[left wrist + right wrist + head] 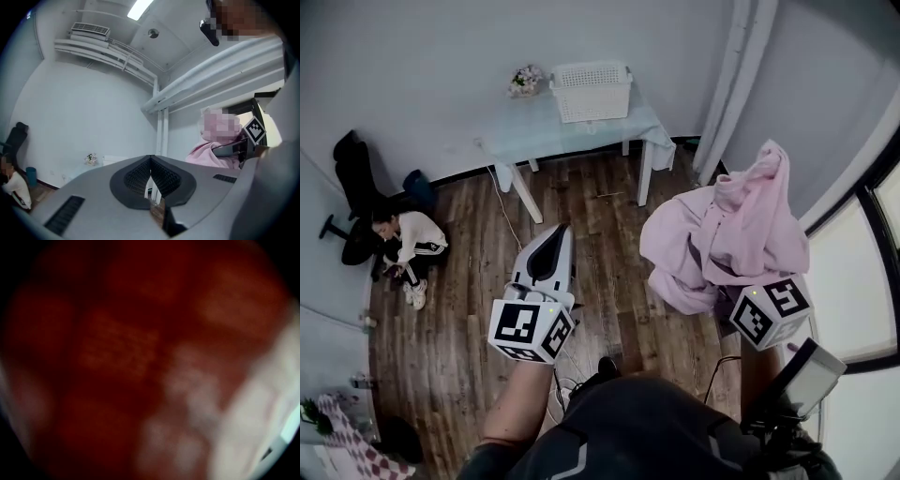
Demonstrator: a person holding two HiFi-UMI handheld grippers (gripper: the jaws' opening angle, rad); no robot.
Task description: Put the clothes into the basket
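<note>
A big pink garment [722, 234] hangs in the air at the right of the head view, lifted to a peak near the window. It drapes over my right gripper, of which only the marker cube [772, 314] shows. Cloth fills the right gripper view as a red blur and hides the jaws. My left gripper [562, 231] is held over the wooden floor at centre, jaws shut with nothing between them [150, 158]. The white slatted basket [592, 91] stands on the pale blue table [534, 131] against the far wall, well ahead of both grippers.
A small pot of flowers [525, 80] sits left of the basket. A person [411, 246] sits on the floor at the left beside a black chair [352, 187]. A grey curtain [741, 75] and a window line the right side.
</note>
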